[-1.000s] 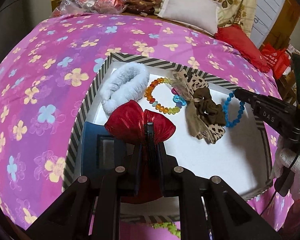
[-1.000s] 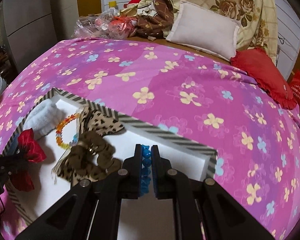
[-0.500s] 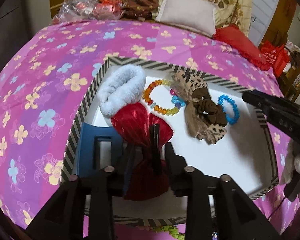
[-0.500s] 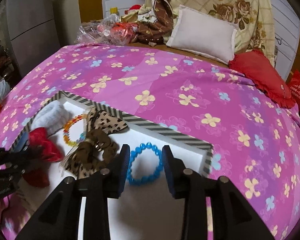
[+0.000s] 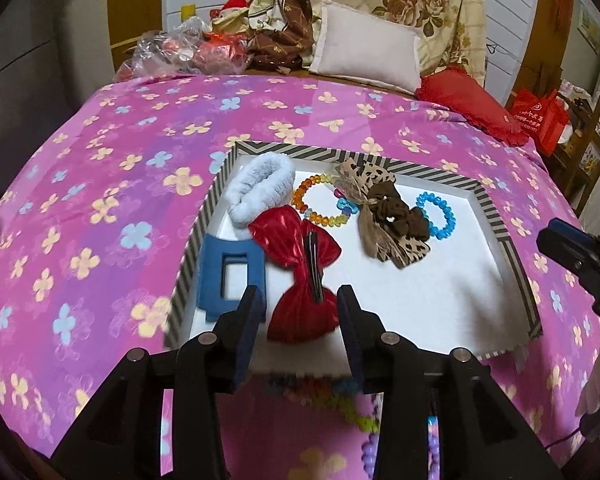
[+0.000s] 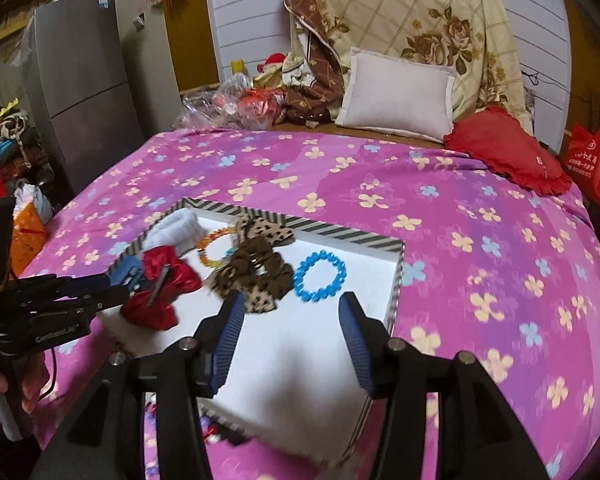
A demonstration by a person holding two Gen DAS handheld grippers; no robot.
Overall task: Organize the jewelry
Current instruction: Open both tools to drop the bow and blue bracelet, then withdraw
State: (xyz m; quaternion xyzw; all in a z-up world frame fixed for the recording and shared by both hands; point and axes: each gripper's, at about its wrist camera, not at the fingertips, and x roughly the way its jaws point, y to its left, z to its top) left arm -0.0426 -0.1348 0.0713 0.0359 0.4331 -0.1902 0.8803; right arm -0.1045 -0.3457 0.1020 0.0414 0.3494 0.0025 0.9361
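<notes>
A striped-rim tray [image 5: 496, 222] lies on the bed's pink flowered cover [image 5: 100, 184], and the jewelry sits in its white bottom. The left claw [image 5: 298, 308] has just been opening; its jaws stand apart with nothing pressed between them, the lower lobe of the red bow clip [image 5: 300, 268] lying on the tray between and just beyond the tips. The right claw [image 6: 292, 316] has likewise just been opening and holds nothing — the blue bead bracelet [image 6: 320, 276] rests free on the tray ahead of it. Beside the bracelet lies the brown leopard scrunchie [image 5: 392, 224], then the multicoloured bead bracelet [image 5: 324, 204], the pale fluffy scrunchie [image 5: 260, 188] and a blue rectangular clip [image 5: 228, 272] at the tray's left edge. More beads — blurred, perhaps another bracelet [image 5: 340, 400] — lie on the cover near the tray's front rim.
</notes>
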